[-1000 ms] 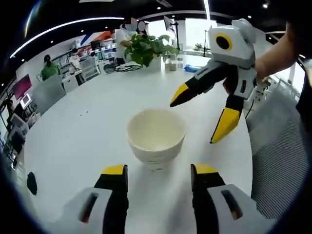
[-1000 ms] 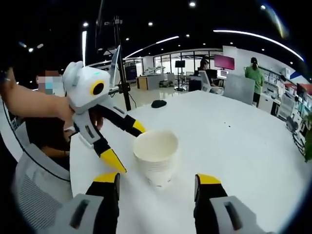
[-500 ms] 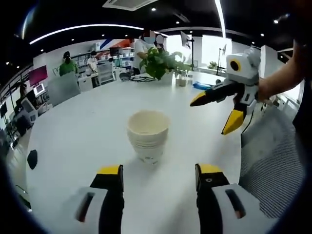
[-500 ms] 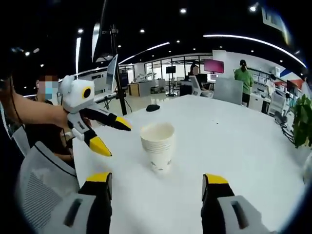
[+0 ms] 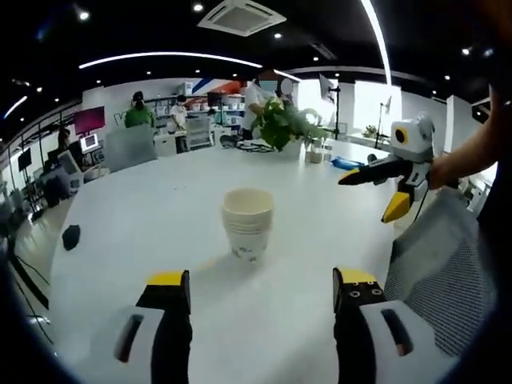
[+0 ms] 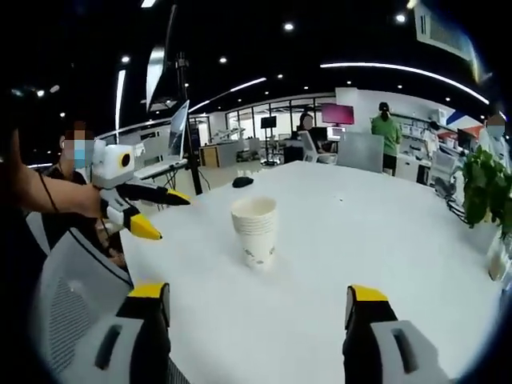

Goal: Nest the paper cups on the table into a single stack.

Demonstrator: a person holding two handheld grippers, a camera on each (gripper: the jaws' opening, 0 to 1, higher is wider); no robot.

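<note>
- Left tool hangs with its jaws spread wide and nothing between them, well short of the stack of paper cups; in the right gripper view it shows at the left edge, held over the table's rim.
- Stack of paper cups stands upright near the middle of the white table, several rims showing one inside another, apart from both tools; no loose cup shows on the table.
- Right tool is likewise spread wide and holds nothing, with the stack ahead of it and bare table between; from the left gripper view it hovers off to the right, over the table edge by a mesh chair back.
- By my reading the nesting is done and the step in hand is the retreat, so both tools should go out level and open, clear of the rims, to avoid tipping the stack.
- A dark small object lies far across the table, a potted plant beyond; neither is in the way.
</note>
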